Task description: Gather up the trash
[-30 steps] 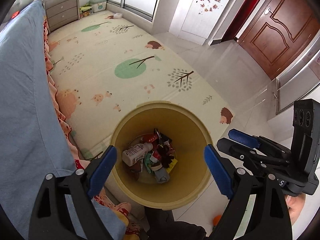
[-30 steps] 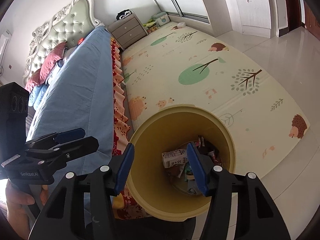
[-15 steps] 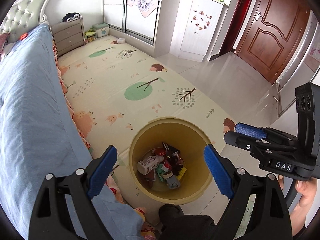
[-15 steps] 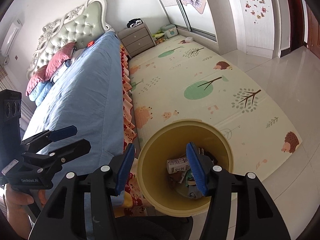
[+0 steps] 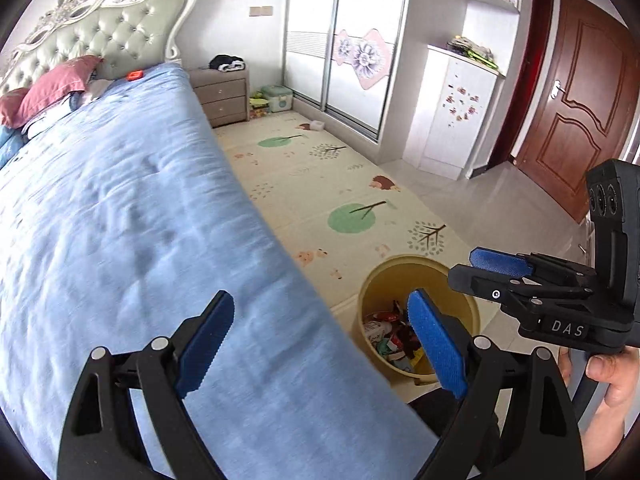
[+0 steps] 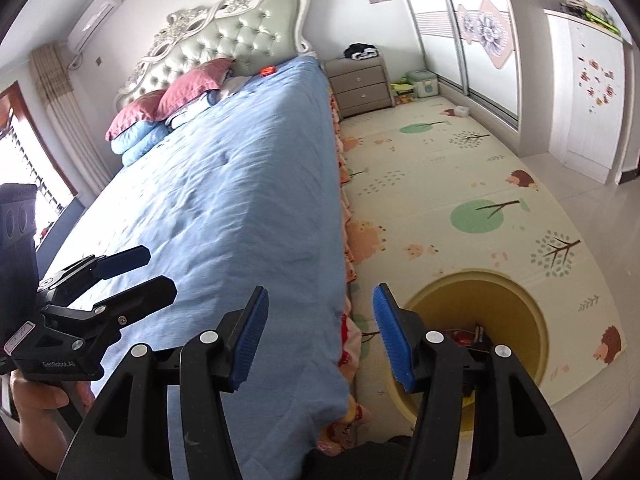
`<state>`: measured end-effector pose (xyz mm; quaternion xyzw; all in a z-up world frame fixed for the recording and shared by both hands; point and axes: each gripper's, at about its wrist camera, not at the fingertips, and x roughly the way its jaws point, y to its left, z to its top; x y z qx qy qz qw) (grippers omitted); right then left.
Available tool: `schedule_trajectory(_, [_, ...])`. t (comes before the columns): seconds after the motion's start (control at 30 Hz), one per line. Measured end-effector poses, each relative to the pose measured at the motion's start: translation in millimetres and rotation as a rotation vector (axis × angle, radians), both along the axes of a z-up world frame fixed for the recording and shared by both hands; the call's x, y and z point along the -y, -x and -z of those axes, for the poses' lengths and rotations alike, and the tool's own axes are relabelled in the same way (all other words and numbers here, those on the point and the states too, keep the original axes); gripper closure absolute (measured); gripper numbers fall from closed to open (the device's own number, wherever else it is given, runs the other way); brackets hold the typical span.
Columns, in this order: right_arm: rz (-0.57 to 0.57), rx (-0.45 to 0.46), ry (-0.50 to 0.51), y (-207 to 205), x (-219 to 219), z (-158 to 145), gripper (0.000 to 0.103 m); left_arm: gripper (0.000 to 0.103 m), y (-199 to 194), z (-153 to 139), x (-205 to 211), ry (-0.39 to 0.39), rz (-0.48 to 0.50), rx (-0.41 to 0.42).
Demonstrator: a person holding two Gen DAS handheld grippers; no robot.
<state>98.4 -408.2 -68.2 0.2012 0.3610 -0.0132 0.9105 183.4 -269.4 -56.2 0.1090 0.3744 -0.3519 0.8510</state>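
Note:
A yellow trash bin [image 5: 400,280] stands on the floor by the bed's foot corner, with several wrappers and a small carton [image 5: 384,336] inside; it also shows in the right wrist view [image 6: 520,312]. My left gripper [image 5: 320,340] is open and empty, above the bed's edge, left of the bin. My right gripper [image 6: 320,336] is open and empty, over the bed's edge beside the bin. A small red item [image 5: 134,75] lies on the blue sheet near the headboard, also seen in the right wrist view [image 6: 267,70].
A bed with a blue sheet [image 5: 120,220] fills the left. Red pillows [image 6: 192,88] and a tufted headboard [image 6: 240,40] are at its far end. A patterned play mat [image 5: 340,200], nightstand [image 5: 220,96], wardrobe [image 5: 352,60] and brown door [image 5: 580,112] lie beyond.
Both grippers have lifted and tilted up from over the bin. The bed and headboard have come into view, and the bin now sits low in both views.

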Motion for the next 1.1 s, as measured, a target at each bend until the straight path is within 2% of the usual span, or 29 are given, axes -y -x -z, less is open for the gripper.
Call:
schedule_trajectory(0.17, [-0.106, 0.03, 0.02, -30, -65, -13, 0.044, 0.013, -10, -12, -70, 0.017, -0.135, 0.067])
schedule_trajectory(0.43, [-0.24, 0.058, 0.055, -66, -152, -25, 0.044, 0.013, -17, -19, -163, 0.06, -0.31, 0.113])
schedule_trajectory(0.53, [-0.258, 0.077, 0.074, -69, -180, -26, 0.044, 0.013, -16, -19, -184, 0.054, -0.357, 0.143])
schedule_trajectory(0.7, [-0.273, 0.104, 0.09, -77, -212, -25, 0.038, 0.007, -13, -21, -217, 0.074, -0.436, 0.197])
schedule_trajectory(0.83, [-0.291, 0.12, 0.117, -83, -233, -26, 0.029, 0.004, -15, -19, -235, 0.085, -0.476, 0.207])
schedule_trajectory(0.93, [-0.281, 0.143, 0.134, -84, -240, -28, 0.018, 0.004, -16, -17, -247, 0.099, -0.501, 0.202])
schedule_trajectory(1.1, [-0.266, 0.164, 0.159, -85, -245, -29, 0.015, 0.004, -18, -15, -263, 0.12, -0.545, 0.21])
